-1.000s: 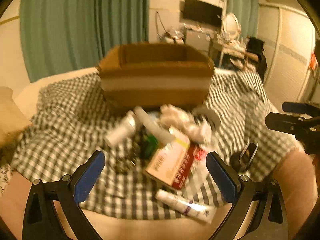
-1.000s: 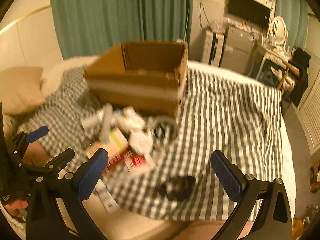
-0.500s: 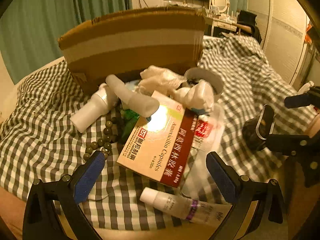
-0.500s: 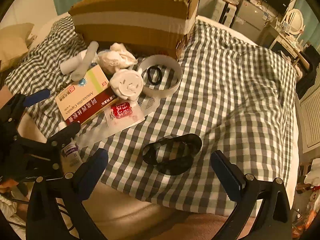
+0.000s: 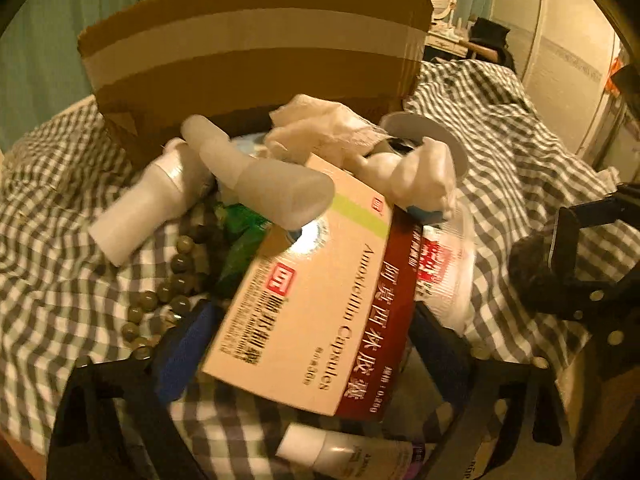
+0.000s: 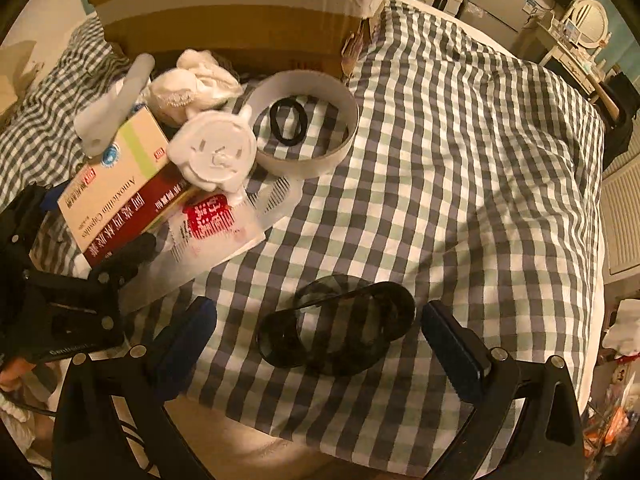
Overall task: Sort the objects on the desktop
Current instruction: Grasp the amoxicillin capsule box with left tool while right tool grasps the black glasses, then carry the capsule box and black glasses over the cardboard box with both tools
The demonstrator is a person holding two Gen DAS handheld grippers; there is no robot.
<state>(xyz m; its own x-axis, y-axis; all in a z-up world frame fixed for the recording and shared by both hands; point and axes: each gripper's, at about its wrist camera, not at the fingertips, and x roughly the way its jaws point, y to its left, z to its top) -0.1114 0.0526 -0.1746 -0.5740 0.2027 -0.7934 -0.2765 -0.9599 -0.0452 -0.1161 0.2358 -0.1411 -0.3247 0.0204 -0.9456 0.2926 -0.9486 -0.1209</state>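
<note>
A cream and dark red medicine box (image 5: 320,300) lies tilted on a pile of small items on the checked cloth (image 6: 460,160). My left gripper (image 5: 312,332) straddles the box's near end. Its jaws are closing, with the blue pads (image 5: 180,356) close beside the box's long edges; I see no firm press. In the right wrist view the same box (image 6: 116,184) sits between the left gripper's fingers (image 6: 128,252). My right gripper (image 6: 320,344) is open just above a dark see-through oval ring (image 6: 336,324), which lies between its pads and apart from them.
A cardboard box (image 5: 256,40) stands behind the pile. A white bottle (image 5: 140,212), frosted tube (image 5: 260,176), tissue (image 5: 320,128), beads (image 5: 168,292), green packet (image 5: 240,240) and cream tube (image 5: 340,452) surround the medicine box. Further right lie a white face-shaped lid (image 6: 214,152), a white band (image 6: 304,162) around a hair tie (image 6: 288,120), and a red-labelled packet (image 6: 210,216).
Both grippers have come down toward the cloth. The left one now has the medicine box between narrower jaws. The right one has sunk over the dark ring.
</note>
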